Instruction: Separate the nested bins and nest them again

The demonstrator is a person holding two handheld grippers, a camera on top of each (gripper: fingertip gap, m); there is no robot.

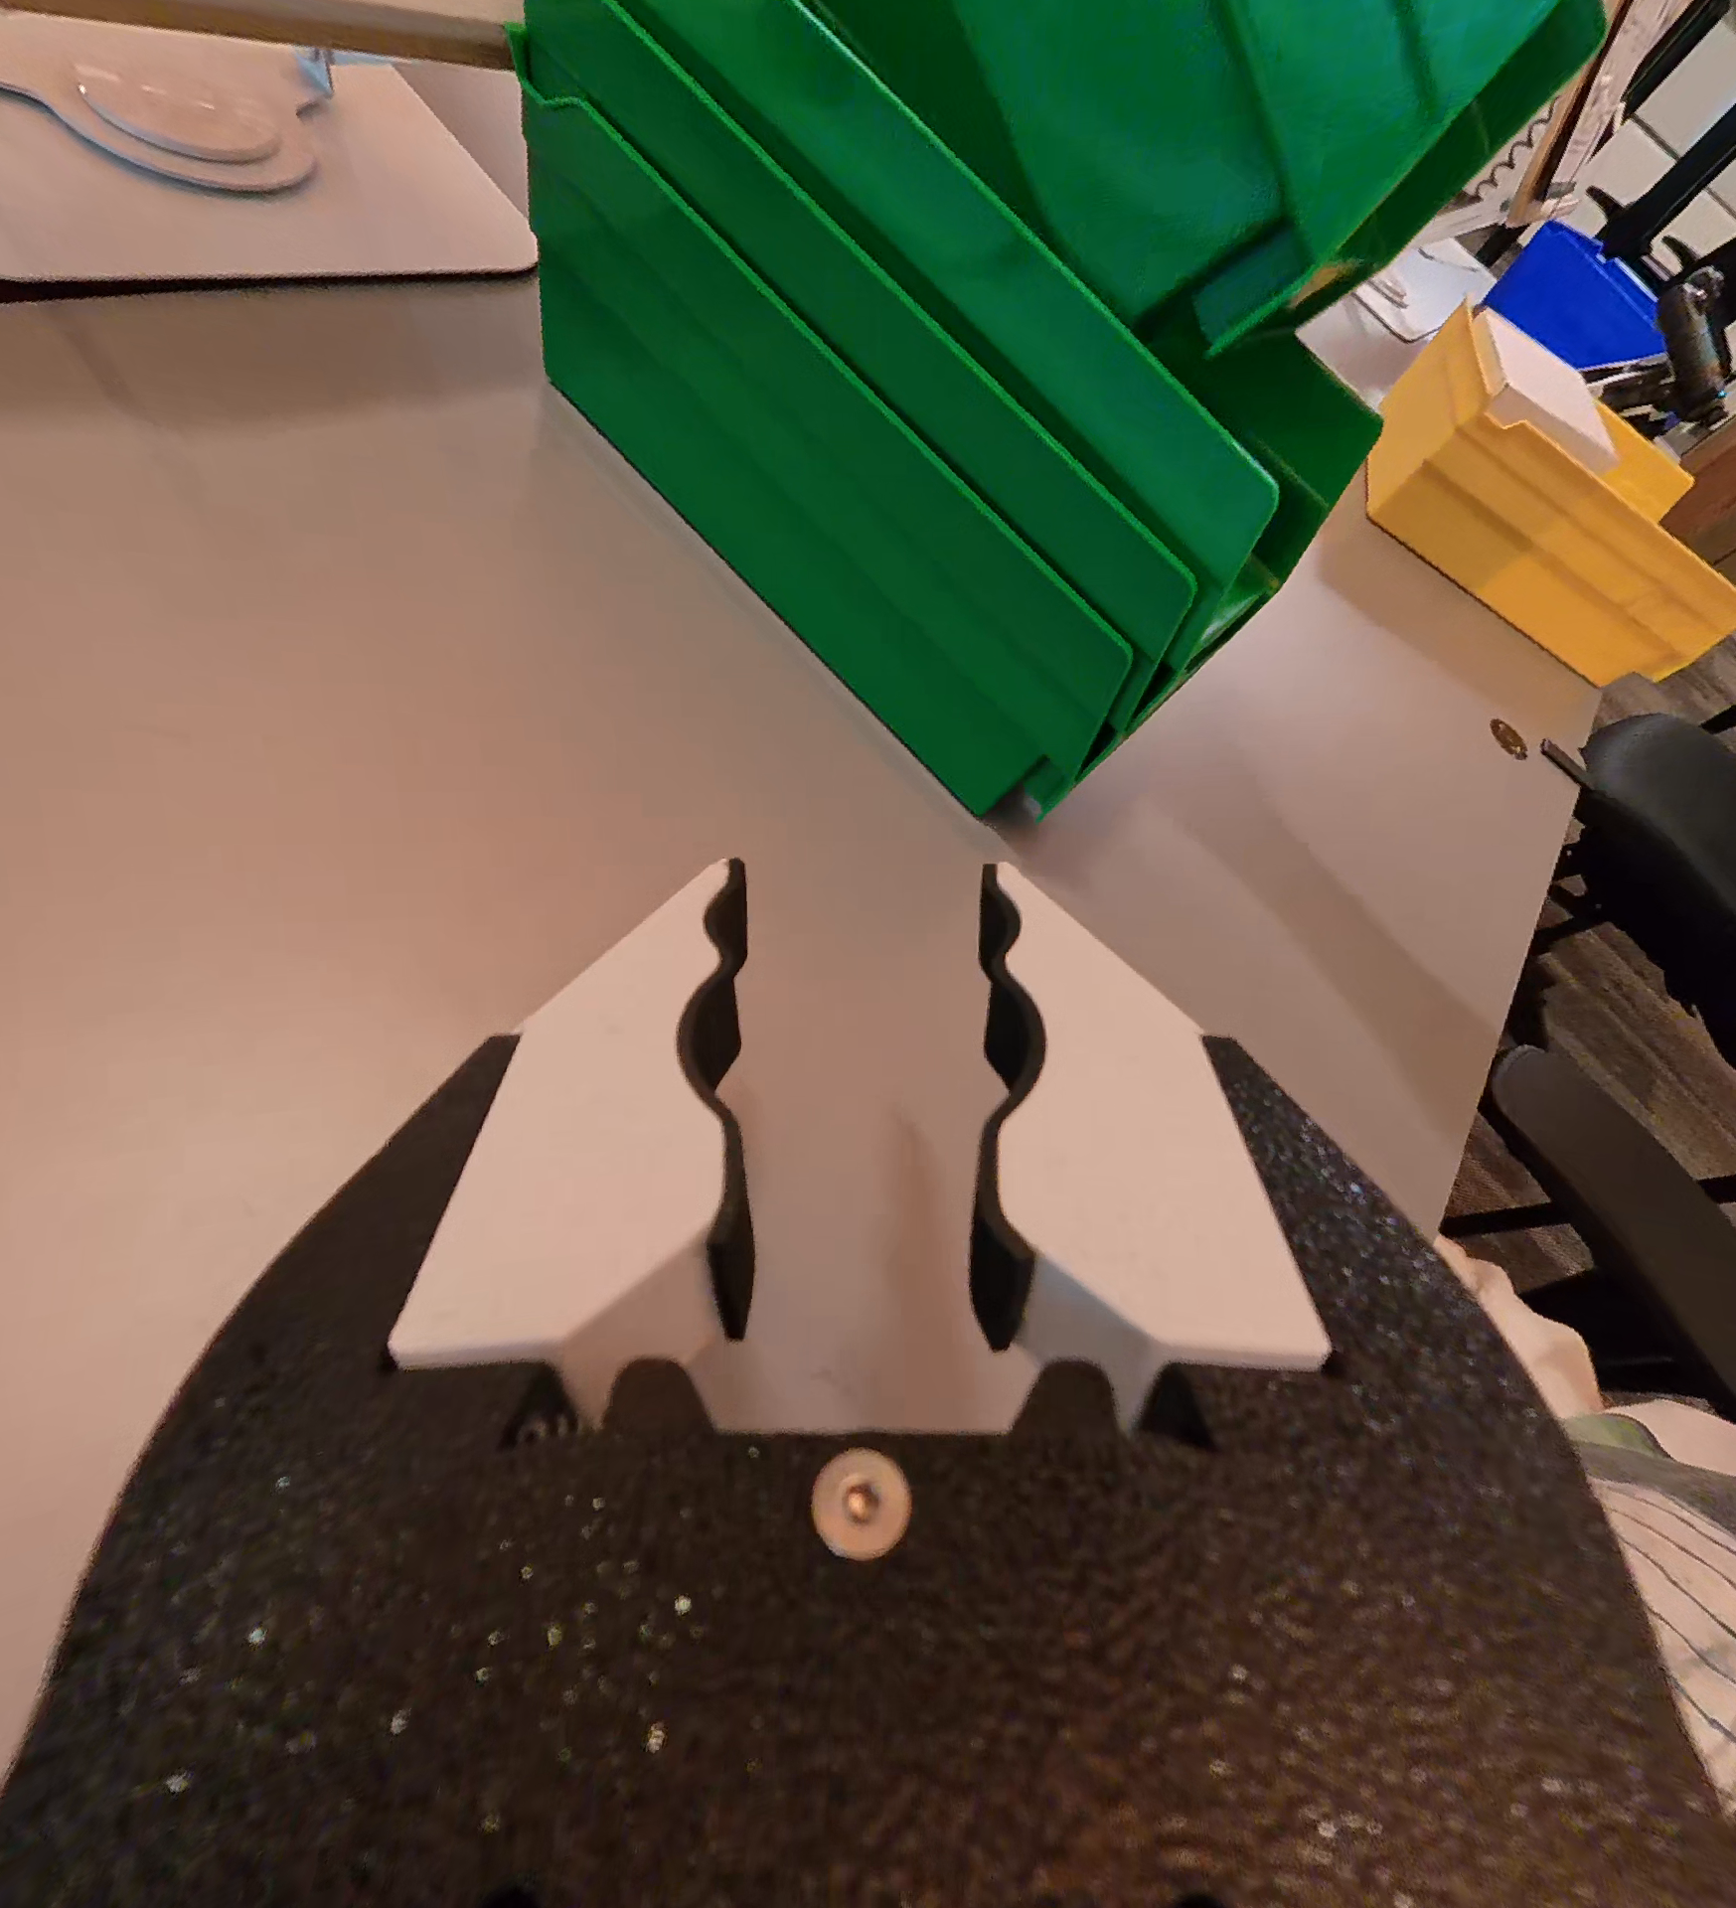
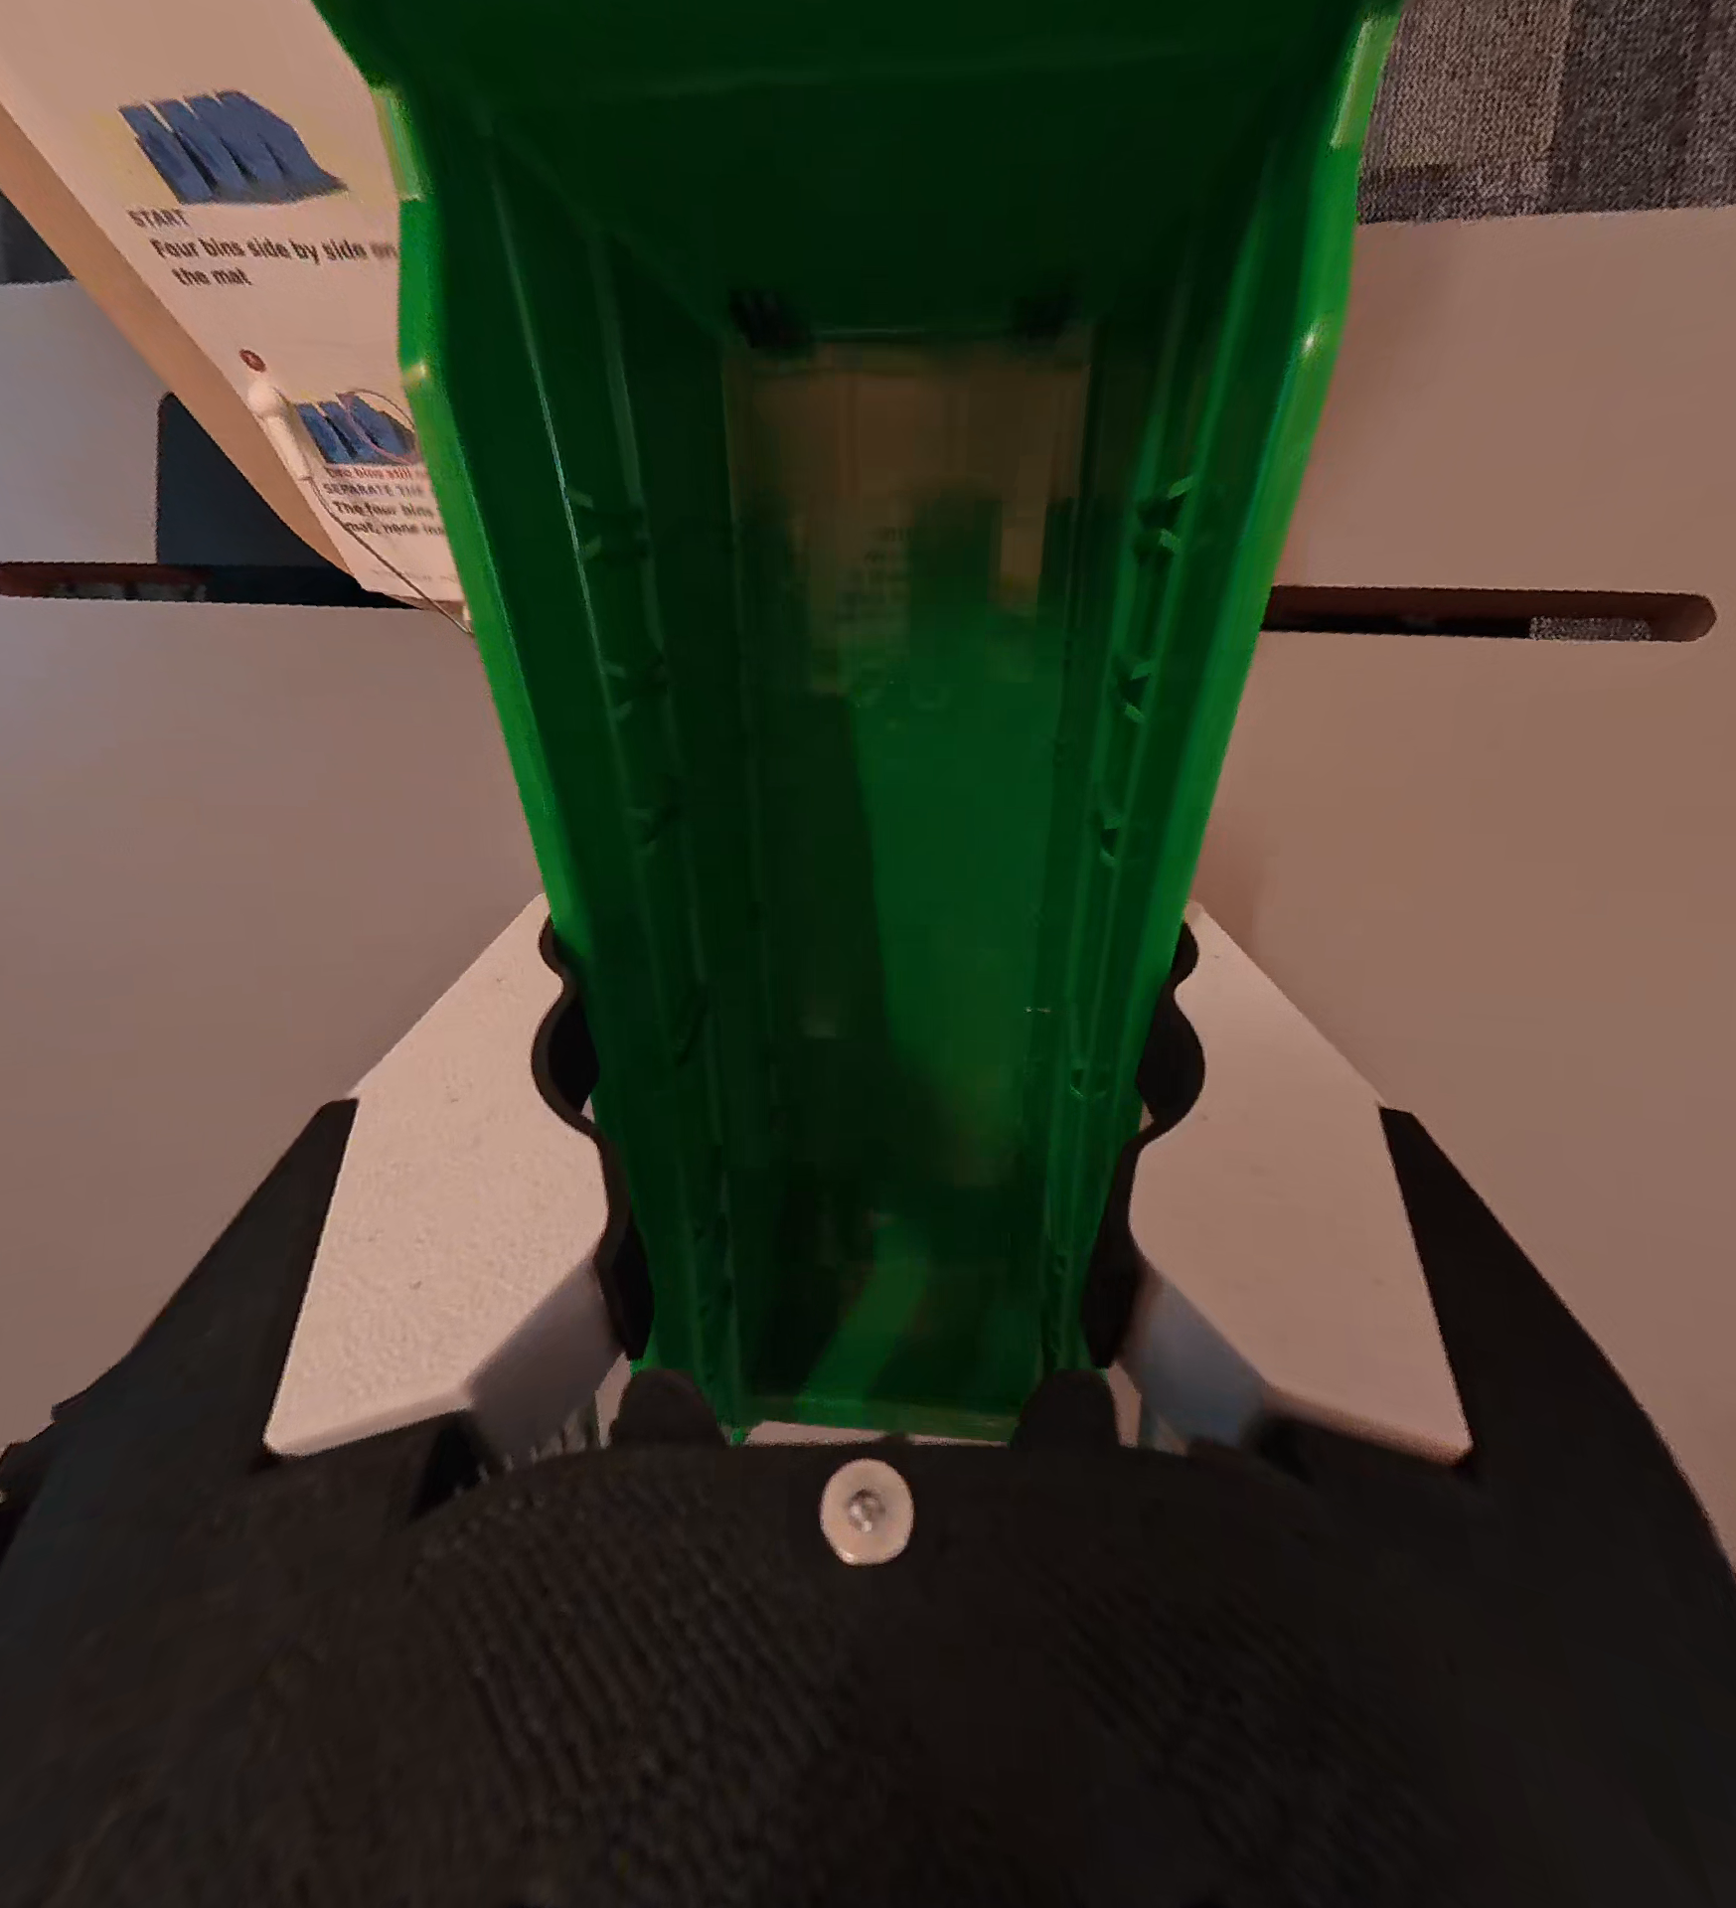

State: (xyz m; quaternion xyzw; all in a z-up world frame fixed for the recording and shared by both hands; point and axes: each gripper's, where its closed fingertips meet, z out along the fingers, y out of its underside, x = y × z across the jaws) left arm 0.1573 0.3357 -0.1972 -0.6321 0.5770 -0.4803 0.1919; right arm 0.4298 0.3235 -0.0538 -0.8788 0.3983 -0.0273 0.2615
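In the left wrist view a stack of nested green bins (image 1: 843, 413) stands on the pale table (image 1: 275, 671), just beyond my left gripper (image 1: 861, 867), which is open and empty a little short of the stack's near corner. Above the stack one more green bin (image 1: 1204, 134) hangs tilted in the air. In the right wrist view my right gripper (image 2: 869, 929) is shut on that green bin (image 2: 905, 671), with the fingers pressed on its two side walls. I look into the bin's open inside, which fills the middle of the view.
A yellow bin stack (image 1: 1534, 516) with a white card sits near the table's right edge, a blue bin (image 1: 1565, 289) behind it. A pale mat (image 1: 223, 207) lies far left. Black chairs (image 1: 1689, 878) stand off the right edge. A printed instruction sheet (image 2: 223, 310) shows behind the held bin.
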